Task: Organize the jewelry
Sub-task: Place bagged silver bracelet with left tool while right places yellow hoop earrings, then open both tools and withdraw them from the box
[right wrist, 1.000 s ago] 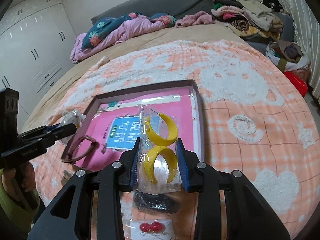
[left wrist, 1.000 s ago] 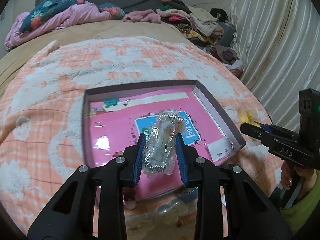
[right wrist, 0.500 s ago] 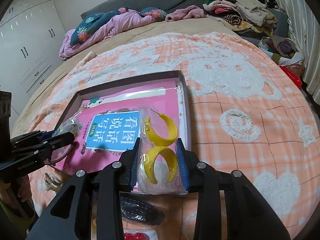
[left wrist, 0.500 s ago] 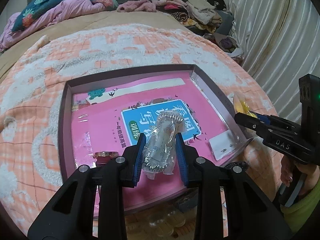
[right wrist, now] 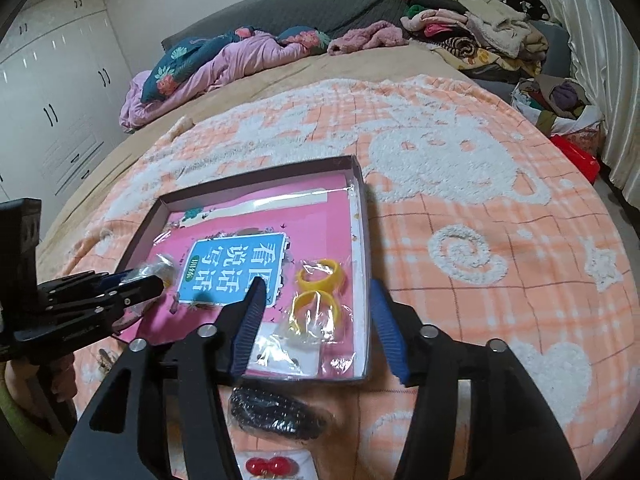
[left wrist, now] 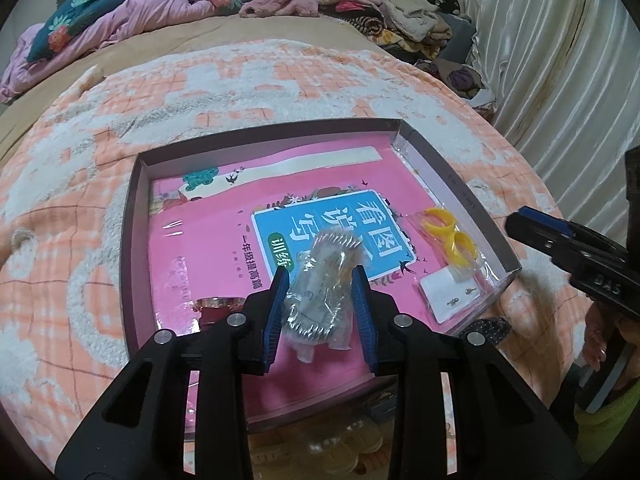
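One shallow box [right wrist: 362,216] is sitting at frame centre on the blanket [right wrist: 500,240], holding a pink book [left wrist: 208,248], a bag of yellow hoop earrings [right wrist: 318,292] at its lower right, and a stud card [left wrist: 452,294]; the right gripper [right wrist: 316,328] is opening, nothing between its jaws; the left gripper [left wrist: 320,312] is clamping a bagged silver bracelet [left wrist: 324,292] over the box.

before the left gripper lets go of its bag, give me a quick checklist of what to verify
1. Left gripper shut on the silver jewelry bag: ok.
2. Bag is over the box, not the blanket: ok.
3. Right gripper jaws opening, clear of the yellow earrings bag: ok.
4. Yellow earrings bag lies inside the box: ok.
5. Landing spot under the silver bag is free: cannot tell, the bag hides it.
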### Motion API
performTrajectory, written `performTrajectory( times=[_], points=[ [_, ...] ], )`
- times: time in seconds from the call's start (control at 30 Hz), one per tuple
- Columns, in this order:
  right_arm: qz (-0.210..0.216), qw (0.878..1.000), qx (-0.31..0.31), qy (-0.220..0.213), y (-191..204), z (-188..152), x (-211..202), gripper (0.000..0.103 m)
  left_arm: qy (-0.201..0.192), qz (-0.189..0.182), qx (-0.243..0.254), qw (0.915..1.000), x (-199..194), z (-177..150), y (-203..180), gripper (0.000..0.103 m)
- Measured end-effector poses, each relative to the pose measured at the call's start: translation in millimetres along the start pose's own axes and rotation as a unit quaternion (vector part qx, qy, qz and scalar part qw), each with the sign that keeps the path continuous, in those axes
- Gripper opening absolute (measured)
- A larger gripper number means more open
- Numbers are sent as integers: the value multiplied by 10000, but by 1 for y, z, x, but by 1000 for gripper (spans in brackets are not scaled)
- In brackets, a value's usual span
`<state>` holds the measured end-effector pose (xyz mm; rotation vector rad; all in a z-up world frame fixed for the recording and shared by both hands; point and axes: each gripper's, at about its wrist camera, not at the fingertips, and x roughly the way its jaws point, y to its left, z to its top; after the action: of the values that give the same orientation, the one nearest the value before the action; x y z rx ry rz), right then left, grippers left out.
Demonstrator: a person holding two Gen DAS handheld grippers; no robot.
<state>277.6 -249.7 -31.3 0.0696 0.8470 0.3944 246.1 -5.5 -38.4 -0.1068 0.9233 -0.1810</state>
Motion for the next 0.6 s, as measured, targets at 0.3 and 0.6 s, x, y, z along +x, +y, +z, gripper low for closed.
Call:
performTrajectory(
  times=[0.3, 0.6],
  points=[
    [9, 9996, 62, -283, 4, -4, -37, 76, -319, 88, -89, 9994, -32, 6, 5, 48],
    [-5, 9986, 100, -522, 9, -5, -64, 87, -680, 316, -201, 9970, -71, 7, 13, 82]
  ],
)
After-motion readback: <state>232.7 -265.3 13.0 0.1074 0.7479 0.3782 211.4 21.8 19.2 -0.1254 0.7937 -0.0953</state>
